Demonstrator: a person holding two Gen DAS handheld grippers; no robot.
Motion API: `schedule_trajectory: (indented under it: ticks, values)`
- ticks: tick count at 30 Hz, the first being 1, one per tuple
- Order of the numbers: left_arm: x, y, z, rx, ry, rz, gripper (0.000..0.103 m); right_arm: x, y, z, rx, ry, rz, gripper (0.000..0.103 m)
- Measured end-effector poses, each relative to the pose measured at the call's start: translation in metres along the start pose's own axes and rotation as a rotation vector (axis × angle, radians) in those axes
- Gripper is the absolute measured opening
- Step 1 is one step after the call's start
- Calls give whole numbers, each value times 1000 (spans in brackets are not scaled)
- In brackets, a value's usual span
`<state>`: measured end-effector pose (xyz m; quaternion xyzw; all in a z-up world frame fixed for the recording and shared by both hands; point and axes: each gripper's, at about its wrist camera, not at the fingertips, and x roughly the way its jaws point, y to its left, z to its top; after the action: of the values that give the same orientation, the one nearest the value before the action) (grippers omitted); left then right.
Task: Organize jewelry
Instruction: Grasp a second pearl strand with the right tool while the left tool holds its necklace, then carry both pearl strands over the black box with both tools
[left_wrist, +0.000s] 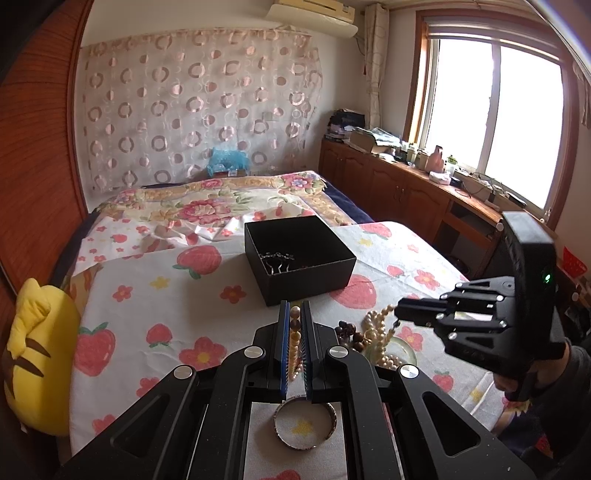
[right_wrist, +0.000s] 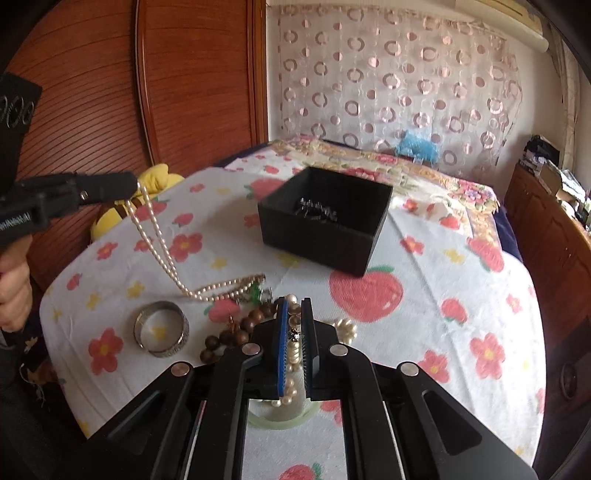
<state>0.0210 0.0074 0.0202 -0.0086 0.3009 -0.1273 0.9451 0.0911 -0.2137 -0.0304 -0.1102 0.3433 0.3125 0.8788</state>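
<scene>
My left gripper (left_wrist: 294, 314) is shut on a thin pearl necklace (right_wrist: 159, 240) and holds one end lifted; the strand hangs down to the bedsheet. It shows from the side in the right wrist view (right_wrist: 129, 182). My right gripper (right_wrist: 294, 308) is shut on a strand of larger pearls (right_wrist: 291, 354) in the jewelry pile; it also shows in the left wrist view (left_wrist: 400, 312). A black open box (right_wrist: 325, 236) holds a metal chain and a hairpin (left_wrist: 275, 260). A silver bangle (right_wrist: 161, 328), brown wooden beads (right_wrist: 236, 332) and a pale green bangle (right_wrist: 280, 419) lie on the sheet.
The bed has a white sheet with strawberries and flowers (right_wrist: 424, 295). A yellow plush cushion (left_wrist: 40, 362) lies at the left bed edge by the wooden wardrobe (right_wrist: 192, 74). A wooden counter with clutter (left_wrist: 424, 177) runs under the window on the right.
</scene>
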Motion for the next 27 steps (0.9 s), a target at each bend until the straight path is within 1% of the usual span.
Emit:
schedule_trajectory:
  ticks: [11, 19, 27]
  values:
    - [0, 0, 1, -1, 1, 1, 5, -22, -6, 15, -2, -59, -23, 8]
    - [2, -1, 1, -7, -8, 0, 5, -46, -13, 34, -12, -118, -43, 8]
    - [-5, -5, 20, -3, -48, -2, 5, -67, -15, 57, -23, -178, -60, 8]
